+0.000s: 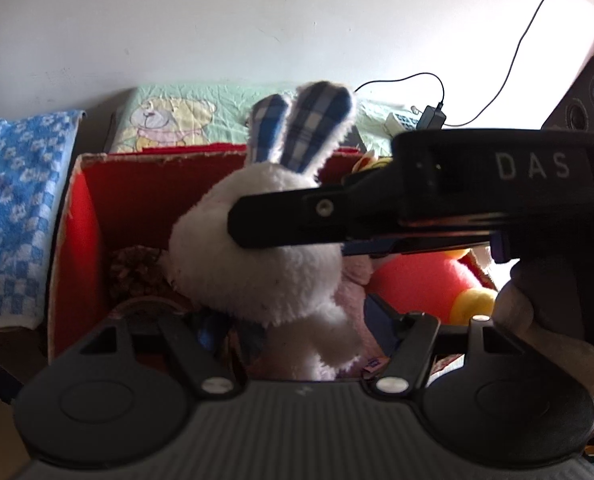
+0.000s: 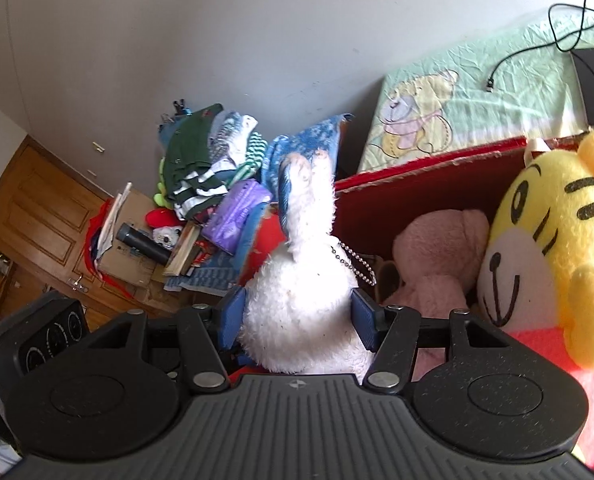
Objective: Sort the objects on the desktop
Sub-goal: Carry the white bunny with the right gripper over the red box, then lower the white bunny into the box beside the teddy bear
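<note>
Left wrist view is looking over a red box [image 1: 85,208] where a white plush rabbit [image 1: 257,248] with blue plaid ears is hanging above the other toys. The right gripper [image 1: 249,222] is reaching in from the right, one black finger lying across the rabbit's head. The left gripper's own fingers are hidden behind the rabbit, so I cannot tell how far they are spread.

Right wrist view is showing the right gripper [image 2: 299,316] squeezing the rabbit [image 2: 301,320] between its blue pads [image 2: 363,314] — both pressing into the fur. A pink plush [image 2: 437,248] and a yellow tiger plush [image 2: 545,240] are sitting inside the box [image 2: 417,188] just beside it.
</note>
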Motion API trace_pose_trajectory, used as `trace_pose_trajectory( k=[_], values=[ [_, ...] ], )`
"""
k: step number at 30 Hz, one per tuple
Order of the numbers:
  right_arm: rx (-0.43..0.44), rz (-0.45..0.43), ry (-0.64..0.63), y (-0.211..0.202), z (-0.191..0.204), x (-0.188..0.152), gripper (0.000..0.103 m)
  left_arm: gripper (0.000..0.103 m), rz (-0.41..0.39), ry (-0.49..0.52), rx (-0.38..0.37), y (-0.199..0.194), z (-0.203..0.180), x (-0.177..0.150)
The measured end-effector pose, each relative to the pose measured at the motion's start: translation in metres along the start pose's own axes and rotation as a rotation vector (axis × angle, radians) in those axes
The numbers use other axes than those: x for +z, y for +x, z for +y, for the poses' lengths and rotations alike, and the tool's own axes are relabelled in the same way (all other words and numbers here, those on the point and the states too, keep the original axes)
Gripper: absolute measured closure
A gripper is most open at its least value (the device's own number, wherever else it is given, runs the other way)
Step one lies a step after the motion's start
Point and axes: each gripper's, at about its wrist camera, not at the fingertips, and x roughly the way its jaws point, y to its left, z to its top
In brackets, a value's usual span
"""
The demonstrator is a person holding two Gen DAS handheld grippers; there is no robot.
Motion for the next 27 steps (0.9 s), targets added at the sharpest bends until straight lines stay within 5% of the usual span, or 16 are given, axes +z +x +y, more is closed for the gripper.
trace_pose_trajectory(
  k=[11,27],
  values=[
    [-0.009,-0.035,0.124,0.007,-0.03,-0.004,0.043,0.037,0.064,-0.007,-0.007,0.03,0.01,0.008],
    [0.009,-0.09,0.04,0.015,-0.033,-0.006,0.043,0.036,0.096,-0.066,0.004,0.044,0.014,0.011]
  ],
)
